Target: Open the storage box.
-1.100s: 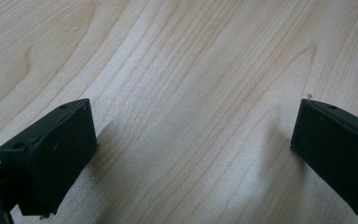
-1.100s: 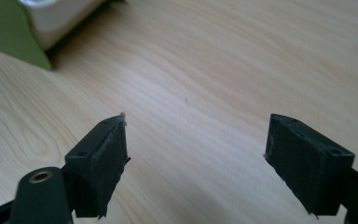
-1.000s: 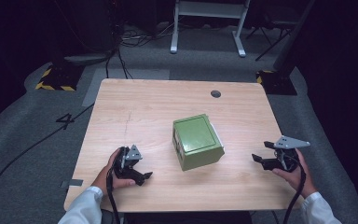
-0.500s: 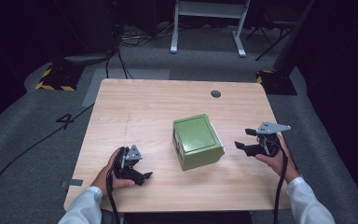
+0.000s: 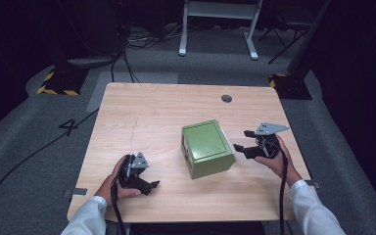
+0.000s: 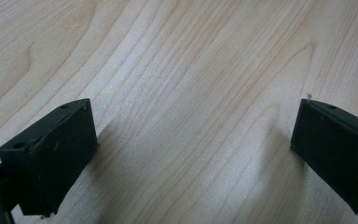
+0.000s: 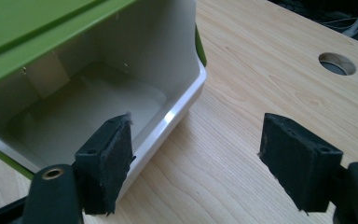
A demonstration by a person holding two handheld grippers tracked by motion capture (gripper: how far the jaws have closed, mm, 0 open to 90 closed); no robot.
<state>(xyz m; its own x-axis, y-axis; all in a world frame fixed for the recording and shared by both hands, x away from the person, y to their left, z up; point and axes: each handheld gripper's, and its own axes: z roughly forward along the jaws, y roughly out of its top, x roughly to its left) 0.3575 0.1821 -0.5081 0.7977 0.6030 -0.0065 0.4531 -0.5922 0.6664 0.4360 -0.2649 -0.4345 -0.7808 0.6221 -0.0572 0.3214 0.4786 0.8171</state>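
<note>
Right gripper view: my right gripper point(image 7: 196, 163), jaws apart, faces the green bin's point(image 7: 177, 112) white rim; I'd straddle it squarely. Left gripper point(image 5: 144, 183) jaws apart too.

At about seven o'clock in the high view, the left black two-jaw gripper point(image 5: 149, 186) carries a small grey three-cornered plate; a black cable trails back along the white shirt sleeve point(image 5: 85, 219). At four o'clock, the right black two-jaw gripper point(image 5: 242, 142) bears a larger grey three-cornered plate, its black cable running over a second white sleeve point(image 5: 313, 210). Seen close, the left black block-shaped fingers point(image 6: 56, 149) show small screw holes. The right black fingers point(image 7: 109, 158) wear fuzzy, frayed pads, with brass-ringed holes at their bases.
</note>
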